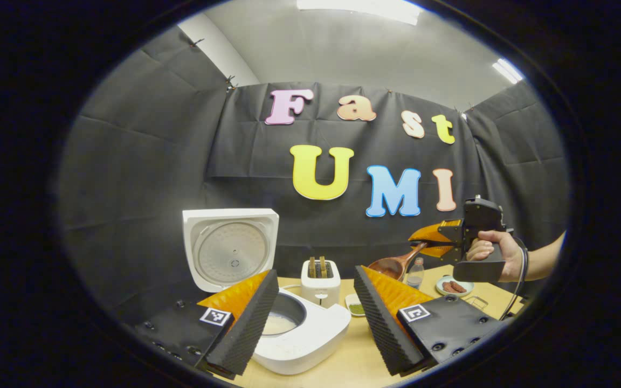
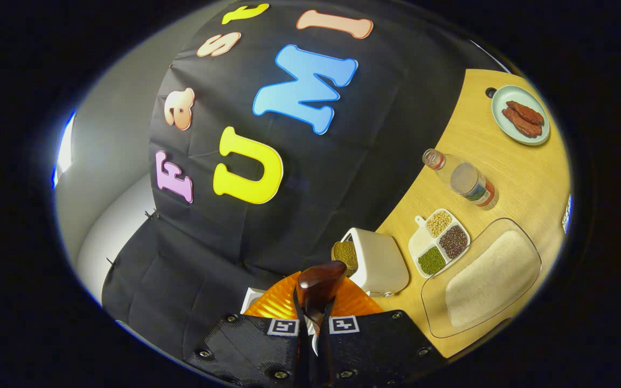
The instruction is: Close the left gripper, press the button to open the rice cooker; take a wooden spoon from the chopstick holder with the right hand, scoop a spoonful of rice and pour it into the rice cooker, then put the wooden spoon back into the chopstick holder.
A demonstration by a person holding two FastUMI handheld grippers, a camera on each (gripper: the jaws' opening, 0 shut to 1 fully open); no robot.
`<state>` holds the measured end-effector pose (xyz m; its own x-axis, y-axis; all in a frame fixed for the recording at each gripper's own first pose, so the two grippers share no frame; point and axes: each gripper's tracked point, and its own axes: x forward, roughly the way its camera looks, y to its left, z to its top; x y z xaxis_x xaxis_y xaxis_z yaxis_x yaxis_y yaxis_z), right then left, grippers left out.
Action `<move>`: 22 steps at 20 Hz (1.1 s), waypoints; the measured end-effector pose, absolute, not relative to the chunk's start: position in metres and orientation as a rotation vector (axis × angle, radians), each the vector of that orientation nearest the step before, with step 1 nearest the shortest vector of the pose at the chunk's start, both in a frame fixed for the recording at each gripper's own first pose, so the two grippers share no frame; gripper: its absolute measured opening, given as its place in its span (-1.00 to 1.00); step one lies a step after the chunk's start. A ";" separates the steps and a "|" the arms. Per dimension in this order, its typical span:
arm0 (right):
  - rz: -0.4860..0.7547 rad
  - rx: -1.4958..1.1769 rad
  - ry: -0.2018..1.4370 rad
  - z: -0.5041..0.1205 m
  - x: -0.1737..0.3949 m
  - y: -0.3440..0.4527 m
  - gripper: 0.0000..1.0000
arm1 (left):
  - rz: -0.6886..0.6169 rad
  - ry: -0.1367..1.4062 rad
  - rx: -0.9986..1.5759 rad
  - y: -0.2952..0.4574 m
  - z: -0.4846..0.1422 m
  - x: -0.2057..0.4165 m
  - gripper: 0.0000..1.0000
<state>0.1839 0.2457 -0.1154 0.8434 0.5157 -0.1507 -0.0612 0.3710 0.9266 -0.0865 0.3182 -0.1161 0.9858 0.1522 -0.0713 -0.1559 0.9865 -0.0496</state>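
The right claw (image 2: 316, 318) clamps the wooden spoon (image 2: 318, 283), tilted above the table (image 2: 510, 172).

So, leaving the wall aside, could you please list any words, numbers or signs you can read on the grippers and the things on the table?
No words or numbers can be read on them.
Left gripper, square tags: black-and-white patterns, no letters.
Right gripper, square tags: the same kind of pattern.
Bottle, label: too blurred to read.
Toaster, small front mark: too small to read.
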 end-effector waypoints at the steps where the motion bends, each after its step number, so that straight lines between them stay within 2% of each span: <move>1: 0.398 1.128 0.461 -0.112 0.186 0.255 -0.88 | 0.160 0.070 -0.057 0.322 -0.117 -0.088 0.95; 8: 0.475 1.085 0.502 -0.104 0.203 0.321 -0.88 | 0.177 0.060 -0.067 0.337 -0.121 -0.090 0.95; 22: 0.612 0.817 0.553 -0.110 0.225 0.431 -0.88 | 0.264 0.076 -0.065 0.362 -0.127 -0.111 0.95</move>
